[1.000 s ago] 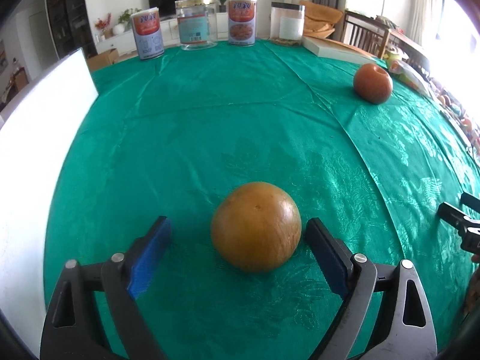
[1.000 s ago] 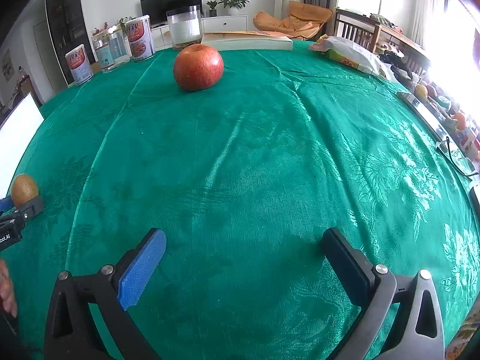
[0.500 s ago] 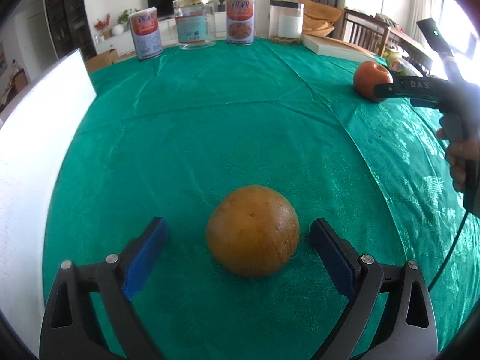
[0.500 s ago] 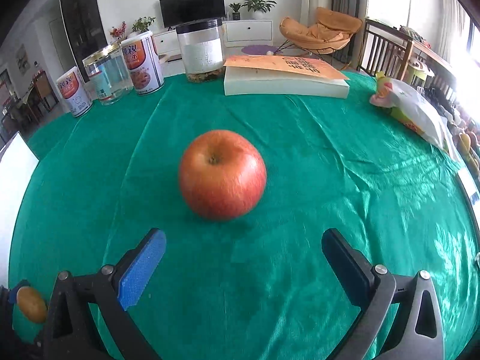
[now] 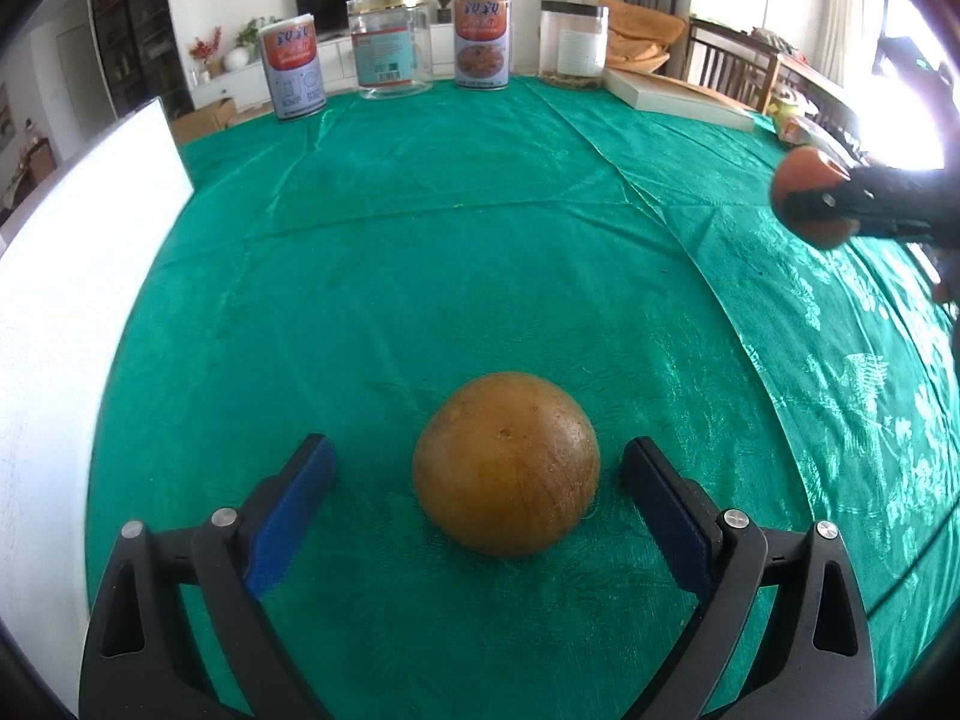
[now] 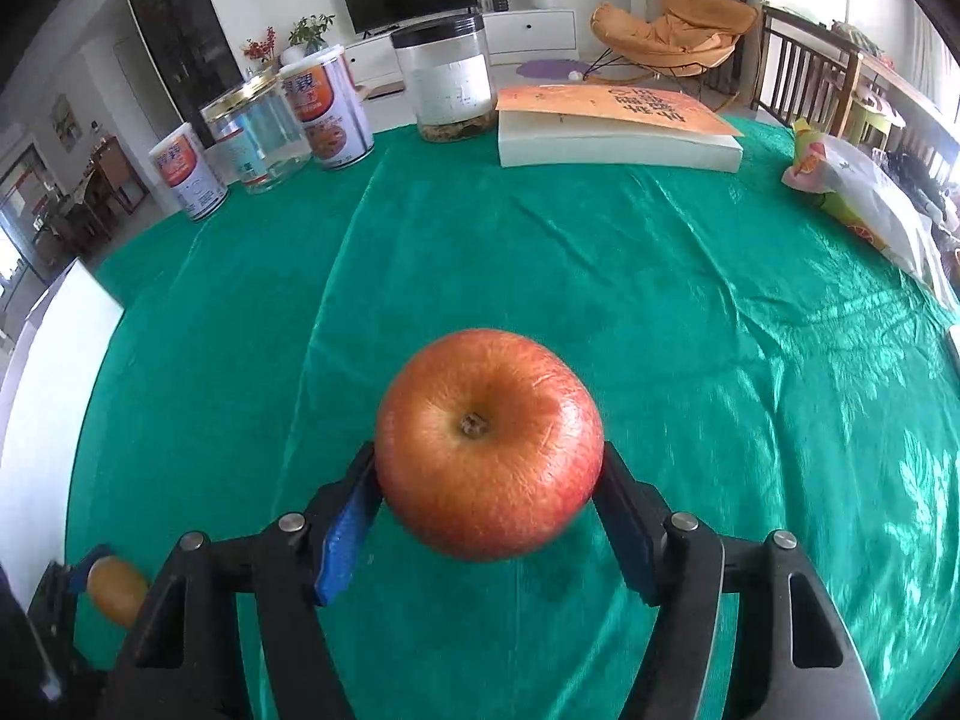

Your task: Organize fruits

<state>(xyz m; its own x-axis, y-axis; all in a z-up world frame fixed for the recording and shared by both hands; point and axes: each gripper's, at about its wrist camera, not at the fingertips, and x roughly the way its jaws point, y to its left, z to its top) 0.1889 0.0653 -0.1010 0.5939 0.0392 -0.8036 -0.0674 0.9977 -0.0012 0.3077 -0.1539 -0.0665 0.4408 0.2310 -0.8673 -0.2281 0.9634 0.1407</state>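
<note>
A round brownish-orange fruit (image 5: 506, 463) lies on the green tablecloth (image 5: 456, 276) between the two fingers of my left gripper (image 5: 480, 480), which is open with a gap on each side. My right gripper (image 6: 487, 498) is shut on a red apple (image 6: 489, 450) and holds it above the cloth. The apple also shows in the left wrist view (image 5: 801, 195), far right, clamped in the right gripper. The orange fruit shows small in the right wrist view (image 6: 117, 591), at the lower left.
Two cans (image 5: 292, 75) (image 5: 482, 39), a glass jar (image 5: 390, 48) and a plastic jar (image 5: 573, 45) stand along the far edge. A thick book (image 6: 612, 126) and a snack bag (image 6: 864, 198) lie at the back right. A white board (image 5: 66, 300) stands at the left.
My right gripper moved in around the apple, shut on it and lifted it. My left gripper stayed open around the orange fruit and barely moved.
</note>
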